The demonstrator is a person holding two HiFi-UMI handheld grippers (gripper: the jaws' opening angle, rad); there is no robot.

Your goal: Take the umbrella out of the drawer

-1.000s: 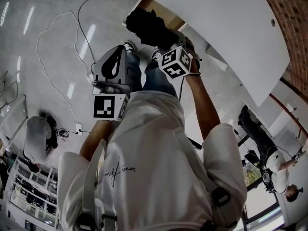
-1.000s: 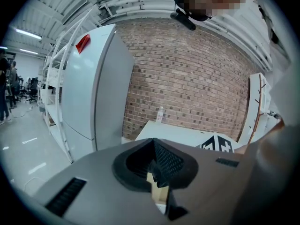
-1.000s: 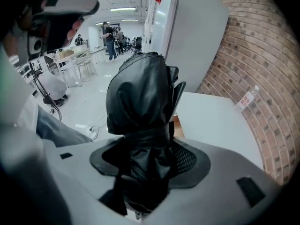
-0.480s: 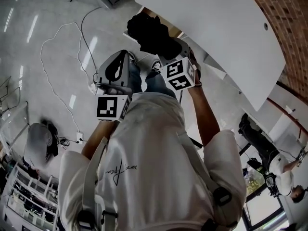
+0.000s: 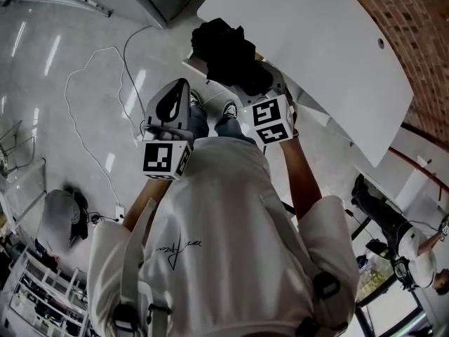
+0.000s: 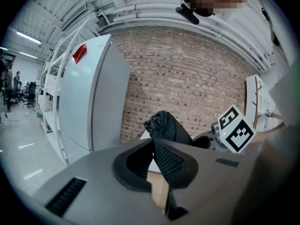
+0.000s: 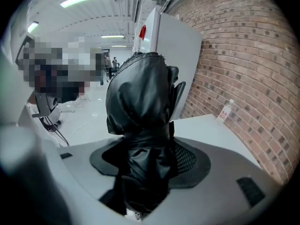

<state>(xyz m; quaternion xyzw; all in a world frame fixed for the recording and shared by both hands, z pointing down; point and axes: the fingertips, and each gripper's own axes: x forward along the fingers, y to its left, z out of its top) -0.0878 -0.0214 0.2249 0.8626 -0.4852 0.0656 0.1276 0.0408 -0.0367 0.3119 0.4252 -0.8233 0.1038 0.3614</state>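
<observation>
The umbrella (image 7: pixel 140 102) is black and folded, its fabric bunched into a thick bundle. My right gripper (image 7: pixel 150 139) is shut on its lower part and holds it upright in the air. In the head view the umbrella (image 5: pixel 224 51) hangs at the near edge of the white table (image 5: pixel 323 55), above my right gripper (image 5: pixel 247 79). My left gripper (image 5: pixel 170 107) is beside it on the left, apart from it. In the left gripper view its jaws (image 6: pixel 153 142) meet with nothing between them, and the umbrella (image 6: pixel 166 125) shows just beyond. The drawer is mostly hidden.
A brick wall (image 6: pixel 187 74) and a tall white cabinet (image 6: pixel 89 102) stand behind the table. A small bottle (image 7: pixel 226 110) sits on the tabletop by the wall. A white cable (image 5: pixel 88 58) loops over the glossy floor. Other people (image 5: pixel 396 230) are at the right.
My right gripper has risen with the umbrella, lifting it higher against the table edge. The left gripper has come up slightly beside it.
</observation>
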